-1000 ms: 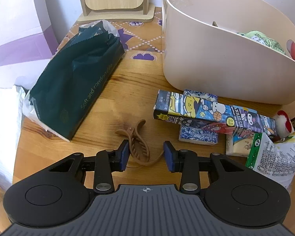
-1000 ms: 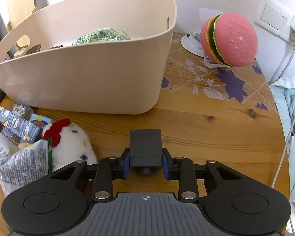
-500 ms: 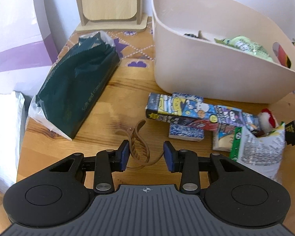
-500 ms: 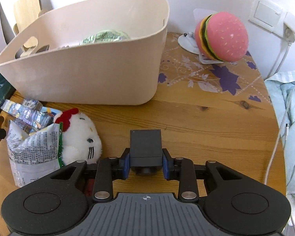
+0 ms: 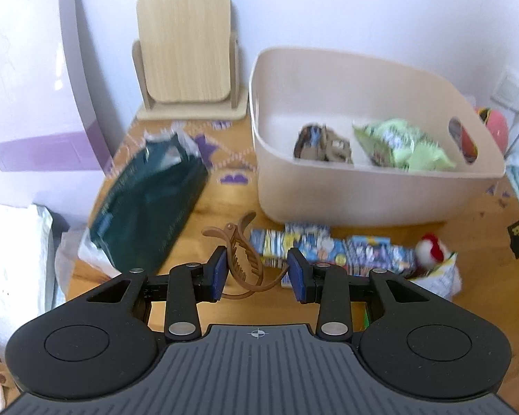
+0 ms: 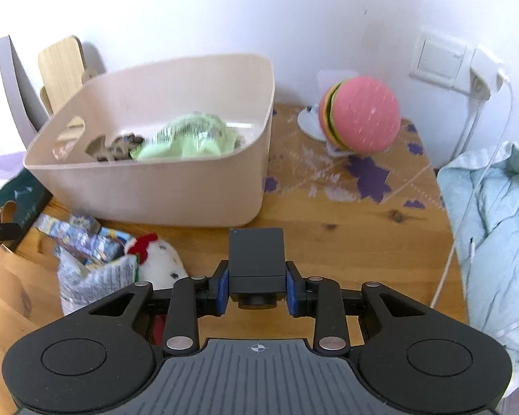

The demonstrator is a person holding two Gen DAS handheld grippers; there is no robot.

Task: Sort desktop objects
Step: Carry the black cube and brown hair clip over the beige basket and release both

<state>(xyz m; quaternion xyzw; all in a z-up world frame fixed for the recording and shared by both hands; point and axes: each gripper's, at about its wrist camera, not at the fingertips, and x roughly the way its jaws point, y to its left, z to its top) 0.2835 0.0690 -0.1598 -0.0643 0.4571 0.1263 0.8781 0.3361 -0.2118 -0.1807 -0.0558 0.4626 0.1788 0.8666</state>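
You're mid-carry with both loads. Your left gripper (image 5: 256, 273) is clamped on the brown plastic claw hair clip (image 5: 240, 259), which hangs between the pads above the wooden table (image 5: 225, 200). Your right gripper (image 6: 256, 288) is closed tight on the small black box-shaped device (image 6: 256, 259), also clear of the table. The beige plastic tub (image 6: 176, 193) sits just ahead, with a green packet (image 6: 193, 138) inside. By my read, the next move calls for bringing each load over the rim, then releasing. Cartoon-printed boxes (image 5: 328, 245) and a white plush toy (image 6: 159, 266) wait beside the tub.
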